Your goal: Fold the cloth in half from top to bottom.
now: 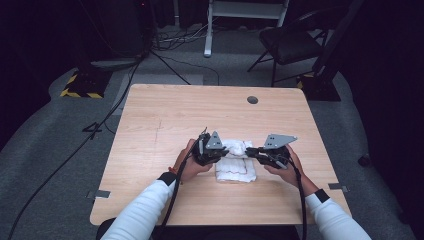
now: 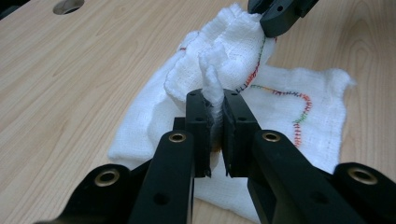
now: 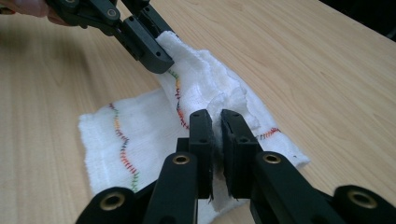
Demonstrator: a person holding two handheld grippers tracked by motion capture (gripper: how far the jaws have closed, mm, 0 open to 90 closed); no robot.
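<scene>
High view: I sit at a pale wooden desk (image 1: 165, 115), white sleeves coming in from below, one gripper in each hand; between them, near the middle of the desk, lies a white cloth (image 1: 235, 167) with wavy lines of coloured stitching. My left gripper (image 1: 216, 153) and my right gripper (image 1: 256, 151) meet over the cloth's far edge, close together but not touching.

Left gripper view: my fingers (image 2: 200, 122) are clenched on a raised tuft of the cloth (image 2: 299, 116), which pokes up between them; the far edge is bunched and lifted, while the near part rests flat on the desk; the right gripper's tip (image 2: 280, 16) pinches the same raised edge farther off.

Right gripper view: my fingers (image 3: 236, 135) are clamped on a fold of the cloth (image 3: 140, 135) too; the left gripper (image 3: 156, 58) bites the edge beyond.

I judge this to be a folding step, both corners gripped; next I should carry both hands together, level and in step, so the lifted edge lands squarely without slipping out.
</scene>
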